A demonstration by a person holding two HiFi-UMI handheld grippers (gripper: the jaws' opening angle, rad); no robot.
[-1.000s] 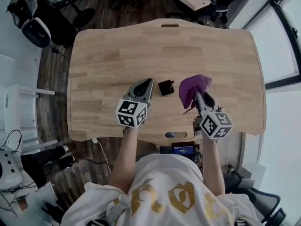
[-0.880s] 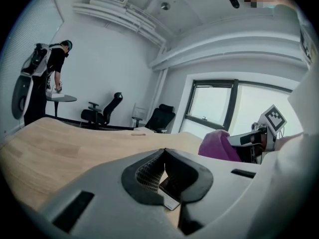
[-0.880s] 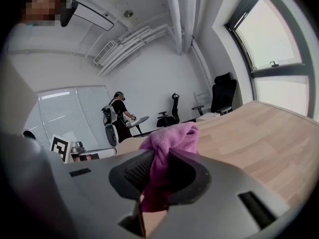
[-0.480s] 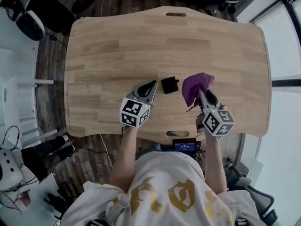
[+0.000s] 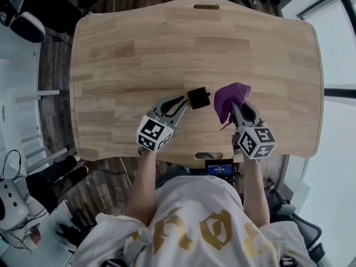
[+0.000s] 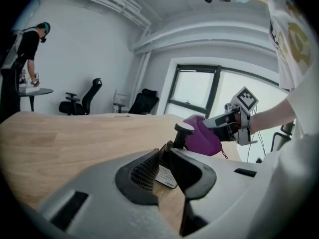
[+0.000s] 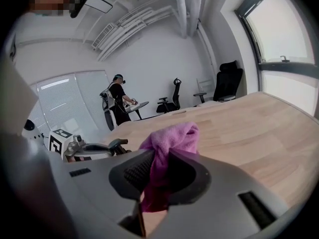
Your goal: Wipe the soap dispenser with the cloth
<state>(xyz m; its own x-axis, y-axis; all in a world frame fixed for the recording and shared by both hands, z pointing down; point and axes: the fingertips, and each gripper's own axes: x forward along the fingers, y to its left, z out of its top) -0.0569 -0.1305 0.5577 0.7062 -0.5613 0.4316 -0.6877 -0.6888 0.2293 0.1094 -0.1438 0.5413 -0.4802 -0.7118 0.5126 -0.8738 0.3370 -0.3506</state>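
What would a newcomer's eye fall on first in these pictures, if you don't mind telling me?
The bright purple cloth, bunched and clamped in the right hand-held gripper, stands out against the pale wooden table. Just left of it in the head view, a small black soap dispenser stands upright on the table's near half.

Light wooden table (image 5: 139,49), black soap dispenser (image 5: 198,98) on it
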